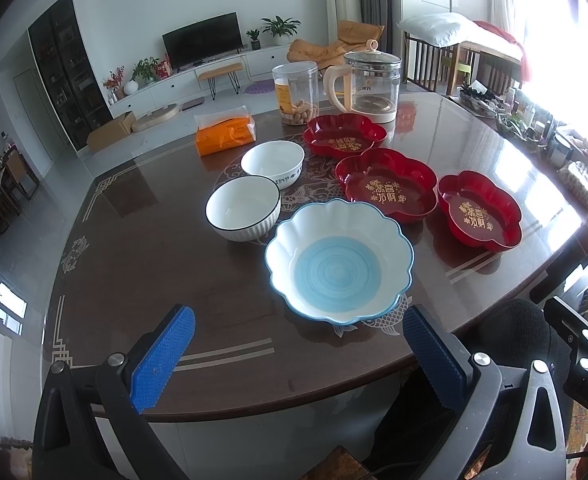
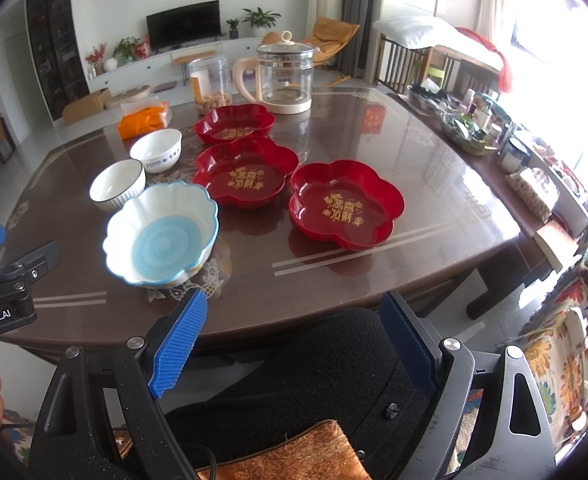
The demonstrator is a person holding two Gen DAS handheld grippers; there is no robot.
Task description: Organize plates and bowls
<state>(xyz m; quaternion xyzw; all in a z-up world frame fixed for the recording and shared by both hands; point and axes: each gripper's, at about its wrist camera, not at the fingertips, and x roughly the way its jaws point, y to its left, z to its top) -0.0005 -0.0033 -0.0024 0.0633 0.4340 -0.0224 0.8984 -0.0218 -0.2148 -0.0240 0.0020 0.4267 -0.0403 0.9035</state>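
A scalloped white bowl with a blue centre [image 1: 338, 260] [image 2: 161, 236] sits near the table's front edge. Behind it stand a ribbed white bowl with a dark rim [image 1: 243, 207] [image 2: 117, 186] and a plain white bowl [image 1: 273, 162] [image 2: 157, 149]. Three red flower-shaped plates with gold writing lie in a row: far [image 1: 344, 133] [image 2: 233, 123], middle [image 1: 386, 184] [image 2: 245, 170], near [image 1: 478, 210] [image 2: 346, 204]. My left gripper [image 1: 294, 356] is open and empty, just in front of the blue bowl. My right gripper [image 2: 294, 344] is open and empty, over the table's front edge.
A glass kettle [image 1: 368, 86] [image 2: 281, 76], a clear jar of snacks [image 1: 296, 94] and an orange tissue pack [image 1: 225, 134] stand at the back of the dark glossy table [image 1: 153, 240]. Clutter lines the right side [image 2: 474, 128]. A black cushion [image 2: 314, 372] lies below.
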